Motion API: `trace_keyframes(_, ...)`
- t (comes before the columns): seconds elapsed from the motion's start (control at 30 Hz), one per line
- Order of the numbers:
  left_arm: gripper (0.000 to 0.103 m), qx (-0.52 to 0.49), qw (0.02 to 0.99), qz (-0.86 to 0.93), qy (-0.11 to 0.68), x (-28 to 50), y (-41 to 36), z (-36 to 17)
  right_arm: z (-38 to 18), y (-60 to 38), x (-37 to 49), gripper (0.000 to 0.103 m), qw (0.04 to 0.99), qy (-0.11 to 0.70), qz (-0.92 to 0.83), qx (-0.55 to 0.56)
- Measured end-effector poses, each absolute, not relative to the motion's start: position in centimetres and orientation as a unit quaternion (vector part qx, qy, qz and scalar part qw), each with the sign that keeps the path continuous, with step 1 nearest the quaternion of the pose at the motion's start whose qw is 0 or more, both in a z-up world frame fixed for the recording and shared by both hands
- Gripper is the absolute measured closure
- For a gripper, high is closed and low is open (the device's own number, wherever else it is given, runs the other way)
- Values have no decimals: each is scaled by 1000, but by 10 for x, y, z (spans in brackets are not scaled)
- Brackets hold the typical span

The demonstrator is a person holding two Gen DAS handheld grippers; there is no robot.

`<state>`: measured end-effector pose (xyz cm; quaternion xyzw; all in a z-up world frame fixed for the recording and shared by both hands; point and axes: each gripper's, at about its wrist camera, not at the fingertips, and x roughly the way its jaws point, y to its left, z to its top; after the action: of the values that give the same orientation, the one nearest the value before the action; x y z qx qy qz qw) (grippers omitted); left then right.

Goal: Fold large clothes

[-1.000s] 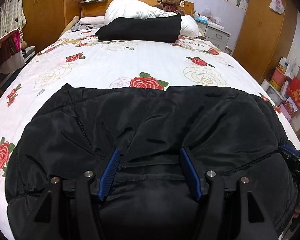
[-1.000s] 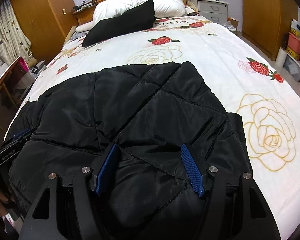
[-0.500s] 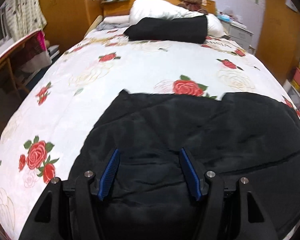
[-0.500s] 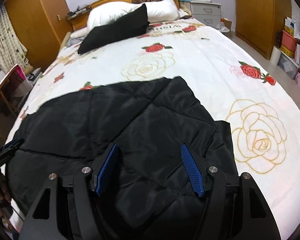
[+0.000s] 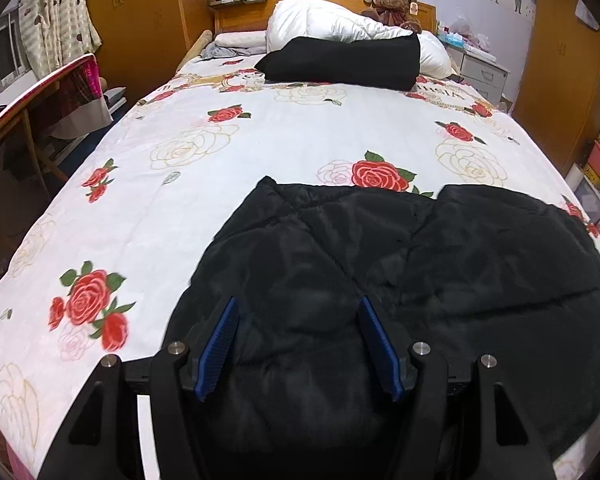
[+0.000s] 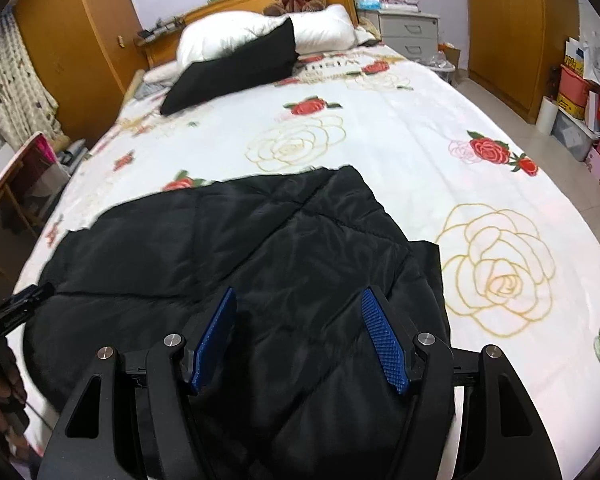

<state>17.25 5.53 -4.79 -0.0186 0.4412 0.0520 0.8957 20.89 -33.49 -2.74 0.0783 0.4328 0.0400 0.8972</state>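
Observation:
A black quilted padded jacket lies folded across the near end of the bed; it also shows in the right wrist view. My left gripper is open and empty, hovering over the jacket's left part. My right gripper is open and empty over the jacket's right part. The left gripper shows at the left edge of the right wrist view, held by a hand.
The bed has a white rose-print cover. A folded black garment, white pillows and a teddy bear lie at the head. A desk stands left; wardrobe, nightstand and boxes right.
Both grippers have drawn back and up from the jacket, staying open. The left gripper has shifted left, showing more bedcover on that side. The jacket stays flat on the bed.

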Motion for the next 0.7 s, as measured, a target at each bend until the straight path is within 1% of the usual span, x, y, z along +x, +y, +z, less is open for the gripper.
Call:
trace_keyframes(0.4,38,-36,914,6,405,71,48,14,50,-300,101,38,922,365,104,72)
trace_keyframes(0.6,37,-34,921,-26,386,19,31,40,70,-285,56,37,928,343,131,67)
trace_keyframes(0.7,34,-35,924,-38,379,-1,22,48,72,-275,35,37,931,337,134,52)
